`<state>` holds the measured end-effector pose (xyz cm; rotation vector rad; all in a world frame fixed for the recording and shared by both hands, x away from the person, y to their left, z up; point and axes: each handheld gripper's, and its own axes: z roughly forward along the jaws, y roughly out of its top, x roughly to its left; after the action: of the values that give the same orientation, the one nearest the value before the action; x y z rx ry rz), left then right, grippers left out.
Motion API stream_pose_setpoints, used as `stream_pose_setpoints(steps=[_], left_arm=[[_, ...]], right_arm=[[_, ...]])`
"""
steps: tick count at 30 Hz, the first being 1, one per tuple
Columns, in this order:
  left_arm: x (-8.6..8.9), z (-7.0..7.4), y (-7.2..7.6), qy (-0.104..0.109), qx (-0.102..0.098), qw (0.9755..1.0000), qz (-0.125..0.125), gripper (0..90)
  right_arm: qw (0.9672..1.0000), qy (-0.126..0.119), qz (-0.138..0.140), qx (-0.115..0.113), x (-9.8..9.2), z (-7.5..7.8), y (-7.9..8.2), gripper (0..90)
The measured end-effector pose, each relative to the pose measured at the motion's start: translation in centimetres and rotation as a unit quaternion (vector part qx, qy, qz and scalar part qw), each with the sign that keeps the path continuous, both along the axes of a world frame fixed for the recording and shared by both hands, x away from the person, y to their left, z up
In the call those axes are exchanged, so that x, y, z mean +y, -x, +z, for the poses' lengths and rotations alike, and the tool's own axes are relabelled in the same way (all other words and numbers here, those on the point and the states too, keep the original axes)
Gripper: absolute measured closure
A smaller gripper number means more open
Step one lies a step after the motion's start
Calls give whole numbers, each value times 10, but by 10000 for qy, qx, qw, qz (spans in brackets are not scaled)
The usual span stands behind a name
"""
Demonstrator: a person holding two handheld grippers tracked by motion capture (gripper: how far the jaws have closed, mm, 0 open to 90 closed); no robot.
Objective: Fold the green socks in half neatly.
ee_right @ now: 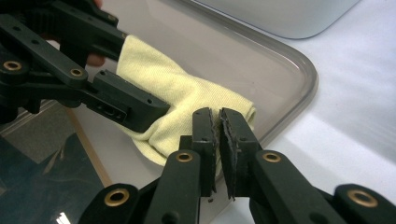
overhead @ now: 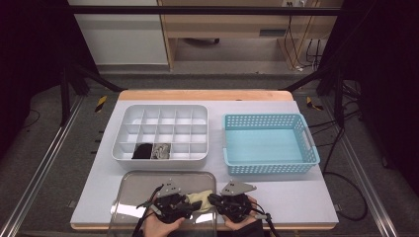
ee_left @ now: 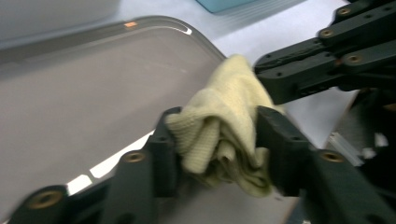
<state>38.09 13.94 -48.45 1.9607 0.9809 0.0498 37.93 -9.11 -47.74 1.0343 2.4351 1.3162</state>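
Work in hand: a pale yellow cloth [overhead: 200, 201], knit like a sock, is being gathered or folded between the two grippers at the near edge of the table [overhead: 316, 195]
Cloth, place: over the near right corner of the grey tray [overhead: 133, 190], between the two grippers, bunched up on the left end and flatter toward the right
Left gripper [ee_left: 217, 147]: jaws part way in, clamped on the bunched end of the cloth; in its own view both pads press into the folds from either side
Right gripper [ee_right: 219, 140]: jaws drawn together with barely a slit between them; a thin edge of the cloth seems pinched there, though the pads hide the contact, so this is a judgement
Hands: both come in from the near edge in the high view, left gripper [overhead: 170, 205] over the tray, right gripper [overhead: 234, 202] just right of it
Divided box [overhead: 202, 131]: white, far of the tray; two cells in its near row are filled, one with a dark roll [overhead: 143, 151], one with a grey patterned roll [overhead: 160, 151]; the rest look empty
Blue basket [overhead: 269, 165]: right of the white box, nothing seen in it
Step, as judged: rolling the cloth into a compact bundle, not yet tight enough for a cell
Next move calls for: the right gripper bringing the loose end over toward the left one, the left keeping its clamp, then a lift far toward a free cell beside the grey roll
Risk: the thin pinch on the right may slip and let the bundle spring open
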Motion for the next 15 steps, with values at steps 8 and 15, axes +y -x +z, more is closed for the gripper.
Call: stream_pose_setpoints(steps=[8, 15], left_arm=[[0, 7, 2, 86, 20, 9999, 59, 669], [8, 24, 0, 126, -418, 9990, 100, 680]], right_arm=[[10000, -56, -6, -71, -2, 2, 0, 842], [9978, -374, -295, -457, -23, 16, 1, 790]])
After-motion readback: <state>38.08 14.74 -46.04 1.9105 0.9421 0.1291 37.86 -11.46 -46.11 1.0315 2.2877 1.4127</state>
